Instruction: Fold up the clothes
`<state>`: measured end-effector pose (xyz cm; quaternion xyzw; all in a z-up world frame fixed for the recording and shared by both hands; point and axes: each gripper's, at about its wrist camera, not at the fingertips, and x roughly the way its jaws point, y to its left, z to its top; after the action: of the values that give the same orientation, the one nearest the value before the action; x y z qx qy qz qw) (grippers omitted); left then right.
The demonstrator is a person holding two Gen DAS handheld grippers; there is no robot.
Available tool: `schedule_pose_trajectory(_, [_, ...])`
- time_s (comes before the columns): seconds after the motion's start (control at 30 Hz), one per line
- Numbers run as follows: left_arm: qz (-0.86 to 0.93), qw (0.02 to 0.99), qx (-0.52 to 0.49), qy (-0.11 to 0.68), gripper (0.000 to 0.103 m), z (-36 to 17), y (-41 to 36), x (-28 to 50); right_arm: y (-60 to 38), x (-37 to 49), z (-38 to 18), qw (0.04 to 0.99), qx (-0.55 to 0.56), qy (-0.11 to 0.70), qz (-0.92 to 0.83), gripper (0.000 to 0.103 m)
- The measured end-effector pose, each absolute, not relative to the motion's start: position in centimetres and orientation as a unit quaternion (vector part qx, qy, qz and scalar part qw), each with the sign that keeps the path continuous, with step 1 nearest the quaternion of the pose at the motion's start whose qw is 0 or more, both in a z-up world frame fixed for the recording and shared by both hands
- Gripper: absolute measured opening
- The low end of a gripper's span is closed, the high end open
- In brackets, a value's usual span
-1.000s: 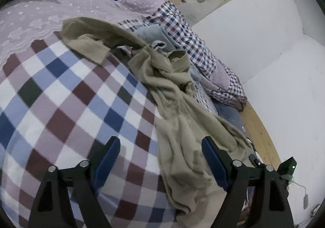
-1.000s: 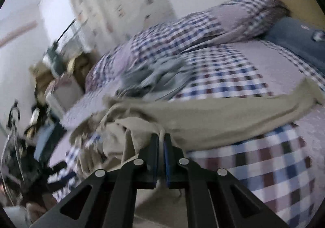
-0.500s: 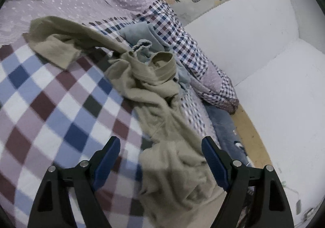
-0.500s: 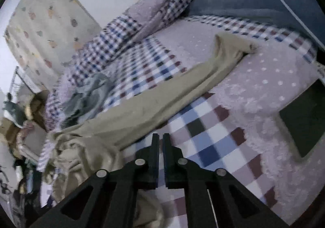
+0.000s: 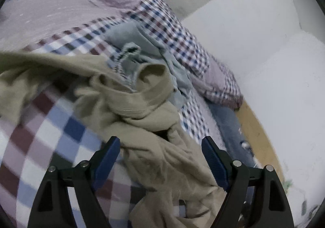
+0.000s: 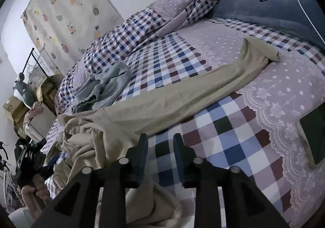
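A long beige garment (image 6: 182,97) lies stretched across the checked bed sheet (image 6: 229,142), one end near the blue pillow and the other bunched at the near left. In the left wrist view its crumpled bunch (image 5: 142,106) lies just ahead of my left gripper (image 5: 160,148), which is wide open with beige cloth below the gap between its blue pads (image 5: 107,156). My right gripper (image 6: 160,144) hovers over the sheet beside the garment's edge, jaws a little apart and nothing between them. More beige cloth (image 6: 160,205) lies under it.
A crumpled grey-blue garment (image 6: 105,85) sits behind the beige one, also in the left wrist view (image 5: 140,49). A rolled checked quilt (image 6: 138,30) runs along the wall. Blue pillow (image 6: 274,8) at the head, a dark tablet (image 6: 312,136) at the right. A hand (image 6: 34,189) shows lower left.
My right gripper's jaws went from shut to slightly apart, and its view swung up over the bed. My left gripper moved closer to the bunched end of the beige garment.
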<state>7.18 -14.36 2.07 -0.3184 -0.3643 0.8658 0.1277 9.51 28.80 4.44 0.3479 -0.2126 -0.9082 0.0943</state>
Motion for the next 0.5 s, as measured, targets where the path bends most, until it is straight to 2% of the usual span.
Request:
schedule_pose_trajectory(0.07, [0.871,0.127,-0.340,-0.331,0.072,1.9,-13.2,6.1,28.2,9.4,4.5,0.104,0.347,-0.206,-0.909,0.033])
schedule_pose_trajectory(0.13, [0.872,0.113,-0.367,-0.303,0.023,1.4,-12.3,5.4,27.4,9.3,4.5,0.111,0.348,-0.192,-0.911,0.035])
schedule_pose_trajectory(0.17, [0.869,0.103,-0.379,-0.300,0.016,1.0,-12.3,5.3,26.9,9.2,4.5,0.114,0.349,-0.184,-0.912,0.036])
schedule_pose_trajectory(0.2, [0.867,0.098,-0.381,-0.305,0.011,0.7,-12.5,5.5,26.6,9.2,4.5,0.117,0.349,-0.178,-0.913,0.037])
schedule_pose_trajectory(0.3, [0.871,0.089,-0.352,-0.329,0.007,1.2,-14.3,7.1,25.7,9.2,4.6,0.123,0.345,-0.165,-0.916,0.037])
schedule_pose_trajectory(0.5, [0.878,0.037,-0.301,-0.371,0.004,2.6,-20.2,10.3,24.0,8.9,4.7,0.143,0.340,-0.156,-0.916,0.039])
